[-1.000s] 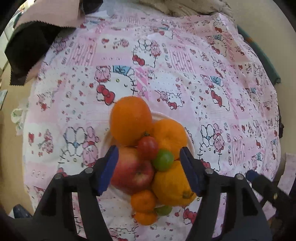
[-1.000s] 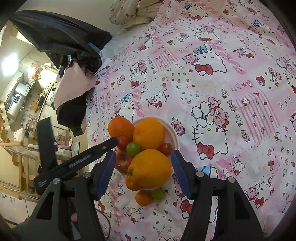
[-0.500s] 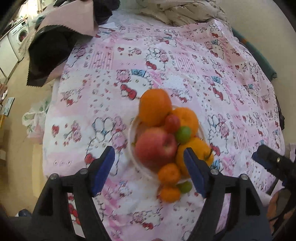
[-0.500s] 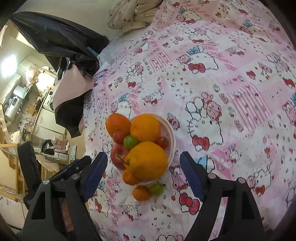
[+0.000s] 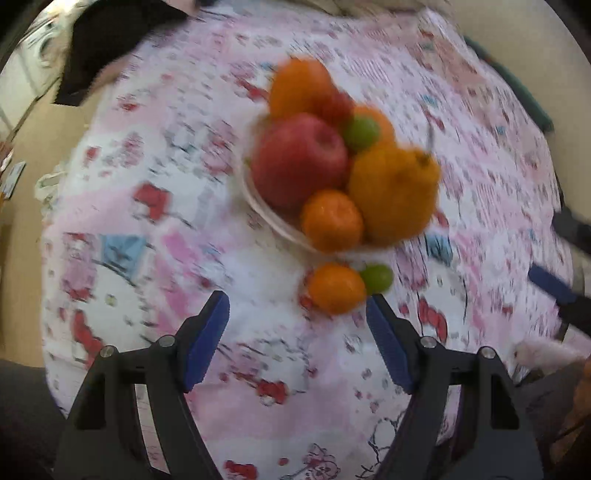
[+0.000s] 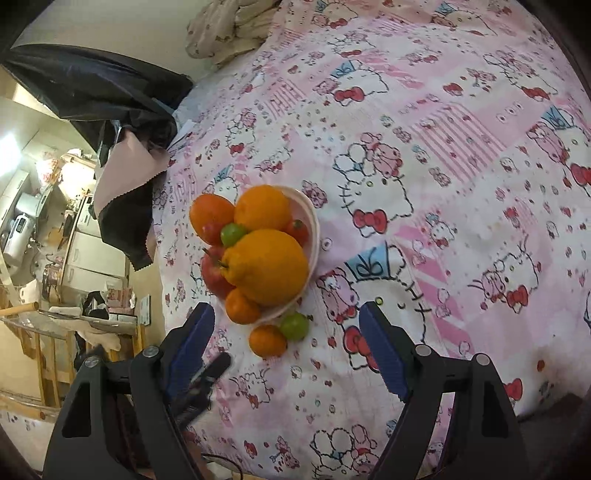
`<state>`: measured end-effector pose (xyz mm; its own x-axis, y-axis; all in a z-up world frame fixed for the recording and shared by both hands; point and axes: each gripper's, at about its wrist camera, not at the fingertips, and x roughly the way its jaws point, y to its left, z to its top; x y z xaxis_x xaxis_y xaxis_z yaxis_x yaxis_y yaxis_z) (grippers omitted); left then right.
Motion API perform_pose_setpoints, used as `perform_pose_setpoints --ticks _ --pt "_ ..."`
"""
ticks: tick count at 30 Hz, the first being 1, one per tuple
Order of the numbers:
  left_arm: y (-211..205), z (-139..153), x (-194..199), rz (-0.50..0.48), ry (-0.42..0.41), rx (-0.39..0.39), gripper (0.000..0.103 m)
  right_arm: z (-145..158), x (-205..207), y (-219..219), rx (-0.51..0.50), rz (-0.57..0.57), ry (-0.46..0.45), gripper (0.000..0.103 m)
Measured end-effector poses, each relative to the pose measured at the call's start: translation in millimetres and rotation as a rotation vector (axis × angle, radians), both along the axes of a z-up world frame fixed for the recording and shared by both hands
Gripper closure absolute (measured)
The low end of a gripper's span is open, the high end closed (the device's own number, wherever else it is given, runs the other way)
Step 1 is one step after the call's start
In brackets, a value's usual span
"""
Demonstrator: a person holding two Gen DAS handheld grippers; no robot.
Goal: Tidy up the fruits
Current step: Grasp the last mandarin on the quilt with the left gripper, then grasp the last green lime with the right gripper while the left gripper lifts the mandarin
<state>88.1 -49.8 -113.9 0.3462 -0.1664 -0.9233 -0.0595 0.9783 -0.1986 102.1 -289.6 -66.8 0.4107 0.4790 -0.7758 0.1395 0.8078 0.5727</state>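
A white bowl [image 6: 312,221] on the pink cartoon-print cloth is heaped with fruit: a big orange citrus [image 6: 267,266], two more oranges, a red apple [image 5: 299,158], a small mandarin [image 5: 330,219], a green lime [image 6: 232,233] and small red fruits. A loose mandarin [image 6: 267,339] and a green lime [image 6: 294,325] lie on the cloth just in front of the bowl [image 5: 258,199]. My left gripper [image 5: 297,347] is open and empty, held back from the loose mandarin [image 5: 336,288]. My right gripper [image 6: 284,350] is open and empty, also short of the loose fruit.
Black and pink fabric [image 6: 122,155] hangs over the cloth's far left edge, with a crumpled floral cloth [image 6: 229,29] at the back. The cloth's left edge drops off to a cluttered room [image 6: 55,240]. The left view is motion-blurred.
Both grippers have pulled back and away from the bowl, so the fruit sits farther ahead of the fingers. The left view has swung so the bowl lies up and right. Both stay open.
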Motion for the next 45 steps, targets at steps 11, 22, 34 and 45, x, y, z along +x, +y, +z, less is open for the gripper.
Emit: perform_pose_setpoints --ticks 11,22,34,45 --pt "-26.8 -29.1 22.6 -0.024 0.048 0.008 0.041 -10.7 2.3 -10.0 0.036 -0.04 0.036 0.02" --pt "-19.0 -41.5 29.1 -0.015 0.104 -0.109 0.064 -19.8 8.3 -0.5 0.043 -0.008 0.067 0.02" --pt "-18.9 15.3 -4.0 -0.174 0.072 -0.048 0.064 -18.0 10.7 9.3 0.033 0.018 0.058 0.02" --pt "40.1 57.4 -5.9 -0.092 -0.044 0.052 0.064 -22.2 10.2 16.3 -0.007 0.035 0.068 0.02"
